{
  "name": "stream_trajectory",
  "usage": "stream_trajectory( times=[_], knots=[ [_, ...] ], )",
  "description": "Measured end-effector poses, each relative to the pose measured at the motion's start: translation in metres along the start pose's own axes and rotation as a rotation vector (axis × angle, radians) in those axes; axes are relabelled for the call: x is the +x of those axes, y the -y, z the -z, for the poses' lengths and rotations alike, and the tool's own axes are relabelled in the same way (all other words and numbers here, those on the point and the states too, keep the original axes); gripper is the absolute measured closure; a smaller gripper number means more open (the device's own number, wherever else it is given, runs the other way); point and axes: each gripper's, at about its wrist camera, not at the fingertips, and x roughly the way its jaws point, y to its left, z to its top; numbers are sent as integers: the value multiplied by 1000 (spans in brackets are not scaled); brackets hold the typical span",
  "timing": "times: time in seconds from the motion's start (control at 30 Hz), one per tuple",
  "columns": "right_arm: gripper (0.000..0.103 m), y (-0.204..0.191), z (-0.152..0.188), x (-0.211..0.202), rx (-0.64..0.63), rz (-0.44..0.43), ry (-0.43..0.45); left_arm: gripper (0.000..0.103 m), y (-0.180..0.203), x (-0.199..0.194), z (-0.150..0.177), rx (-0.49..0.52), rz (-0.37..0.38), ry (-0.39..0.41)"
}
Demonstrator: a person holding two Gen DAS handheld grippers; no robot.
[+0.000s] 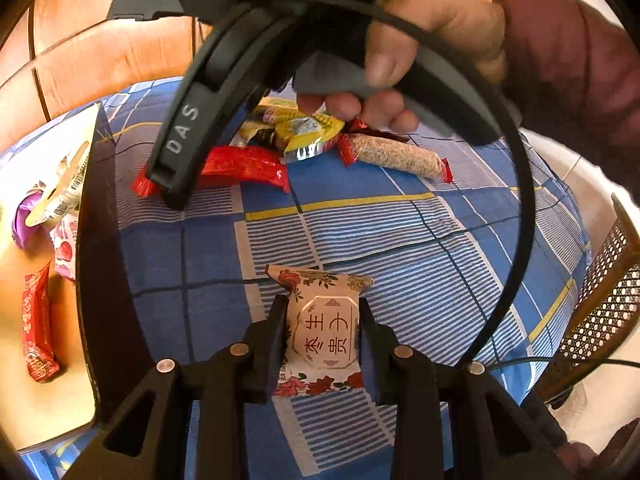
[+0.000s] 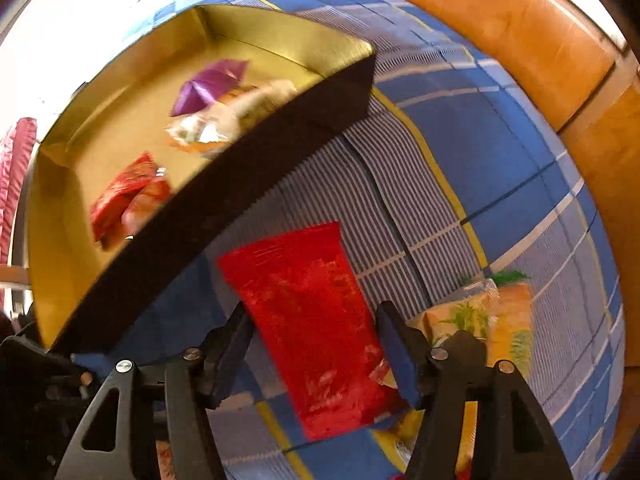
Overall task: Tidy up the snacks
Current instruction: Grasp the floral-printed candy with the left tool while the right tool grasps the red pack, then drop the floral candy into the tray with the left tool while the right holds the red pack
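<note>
My left gripper (image 1: 323, 322) is shut on a beige flowered snack packet (image 1: 325, 326) with red characters, just above the blue checked cloth (image 1: 400, 240). My right gripper (image 2: 316, 334) is shut on a red snack packet (image 2: 316, 320); it also shows in the left wrist view (image 1: 176, 188), over the red packet (image 1: 248, 168) at the snack pile. The black box with a gold inside (image 2: 72, 208) holds a purple packet (image 2: 208, 84), a red one (image 2: 124, 192) and others. The box also shows at the left of the left wrist view (image 1: 90, 240).
The loose pile holds a yellow packet (image 1: 308, 132) and a sesame bar (image 1: 396, 156). A yellow-orange packet (image 2: 492, 312) lies beside the right gripper. An orange headboard (image 2: 520, 28) stands behind. A perforated basket (image 1: 608, 304) sits at the right edge. A cable (image 1: 520, 184) arcs across.
</note>
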Motion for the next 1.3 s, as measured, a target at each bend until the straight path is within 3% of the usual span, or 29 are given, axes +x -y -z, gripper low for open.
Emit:
stream_trajectory(
  times=[0.07, 0.37, 0.7, 0.77, 1.0, 1.1, 1.3],
  knots=[
    [65, -1, 2, -8, 36, -9, 43, 69, -1, 0, 1, 0, 1, 1],
    [65, -18, 47, -48, 90, -40, 117, 69, 1, -1, 0, -5, -12, 1],
    [64, 3, 171, -55, 317, 40, 15, 69, 4, 1, -1, -10, -28, 1],
    [63, 2, 186, -55, 349, 46, 55, 69, 6, 1, -3, -5, -38, -5],
    [59, 0, 211, -61, 376, 30, 151, 72, 9, 7, -12, 18, -60, -28],
    [58, -7, 215, -62, 363, 27, 164, 73, 8, 1, -15, -4, -18, -26],
    [58, -25, 204, -56, 342, 57, 170, 73, -3, -56, -37, -88, 101, 109]
  ],
)
